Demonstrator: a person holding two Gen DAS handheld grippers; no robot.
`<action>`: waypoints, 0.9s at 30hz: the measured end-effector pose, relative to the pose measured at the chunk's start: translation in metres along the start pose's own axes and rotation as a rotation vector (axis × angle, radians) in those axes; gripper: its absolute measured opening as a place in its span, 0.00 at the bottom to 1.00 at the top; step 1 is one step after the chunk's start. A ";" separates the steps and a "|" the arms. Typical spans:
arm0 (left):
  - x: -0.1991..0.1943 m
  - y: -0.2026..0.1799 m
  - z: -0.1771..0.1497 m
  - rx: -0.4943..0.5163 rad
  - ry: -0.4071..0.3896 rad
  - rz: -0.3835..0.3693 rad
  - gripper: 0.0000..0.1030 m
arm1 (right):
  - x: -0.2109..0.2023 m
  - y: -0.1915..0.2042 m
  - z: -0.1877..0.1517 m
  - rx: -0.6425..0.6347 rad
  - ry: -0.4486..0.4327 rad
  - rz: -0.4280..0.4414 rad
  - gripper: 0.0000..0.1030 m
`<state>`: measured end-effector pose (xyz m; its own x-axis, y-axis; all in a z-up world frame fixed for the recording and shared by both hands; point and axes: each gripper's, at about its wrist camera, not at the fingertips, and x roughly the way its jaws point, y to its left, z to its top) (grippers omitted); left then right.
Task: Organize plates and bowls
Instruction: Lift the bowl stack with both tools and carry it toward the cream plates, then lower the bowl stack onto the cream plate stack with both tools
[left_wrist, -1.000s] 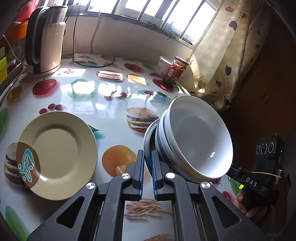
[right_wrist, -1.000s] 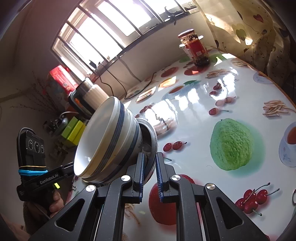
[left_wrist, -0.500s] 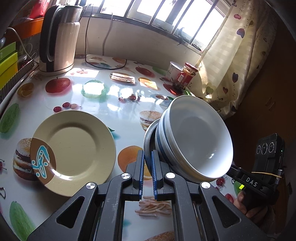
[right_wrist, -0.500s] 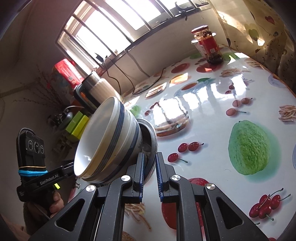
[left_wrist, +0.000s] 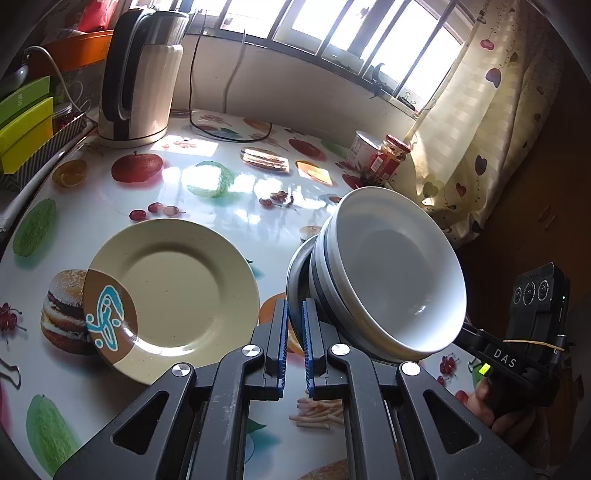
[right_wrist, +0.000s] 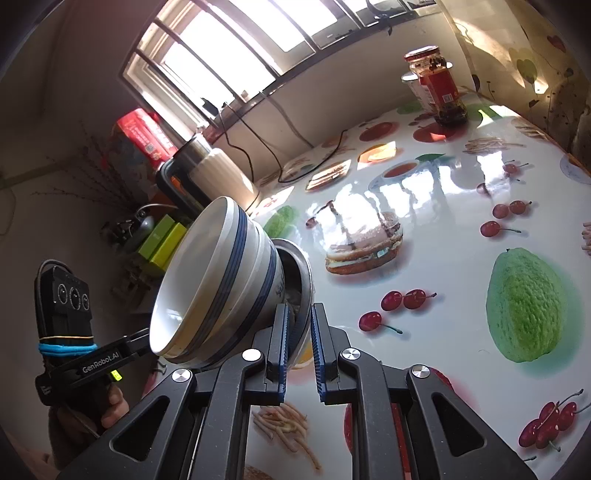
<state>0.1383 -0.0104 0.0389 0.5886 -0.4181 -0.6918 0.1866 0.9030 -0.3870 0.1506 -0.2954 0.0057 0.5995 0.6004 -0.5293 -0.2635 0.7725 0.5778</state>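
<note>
Both my left gripper (left_wrist: 294, 345) and right gripper (right_wrist: 299, 352) are clamped on the metal plate (left_wrist: 295, 275) carrying stacked bowls (left_wrist: 391, 273), tilted above the counter (left_wrist: 229, 206) beside the beige plate (left_wrist: 171, 295). More tilt and the bowls could slide off.

The left wrist camera is sitting just behind the left gripper (left_wrist: 294, 332), looking forward and down over the table (left_wrist: 229, 206) toward the window wall, close above the cream plate (left_wrist: 173, 291). The right wrist camera is riding behind the right gripper (right_wrist: 298, 345), tilting down across the same table toward the window. Both views are sharing the stacked bowls (left_wrist: 391, 273) (right_wrist: 218, 280), the kettle (left_wrist: 142, 70) (right_wrist: 207, 173) and the red-labelled jar (left_wrist: 391, 157) (right_wrist: 439, 86), each also catching the opposite handheld unit.
</note>
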 end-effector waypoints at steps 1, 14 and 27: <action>-0.001 0.001 0.000 -0.001 -0.001 0.002 0.06 | 0.001 0.000 0.001 -0.002 0.003 0.001 0.12; -0.013 0.019 0.000 -0.039 -0.022 0.033 0.06 | 0.021 0.016 0.005 -0.034 0.035 0.024 0.12; -0.025 0.040 0.006 -0.068 -0.046 0.065 0.06 | 0.044 0.034 0.010 -0.067 0.062 0.058 0.12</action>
<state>0.1357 0.0367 0.0440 0.6333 -0.3529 -0.6887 0.0944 0.9185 -0.3839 0.1755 -0.2448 0.0084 0.5342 0.6547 -0.5348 -0.3474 0.7468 0.5671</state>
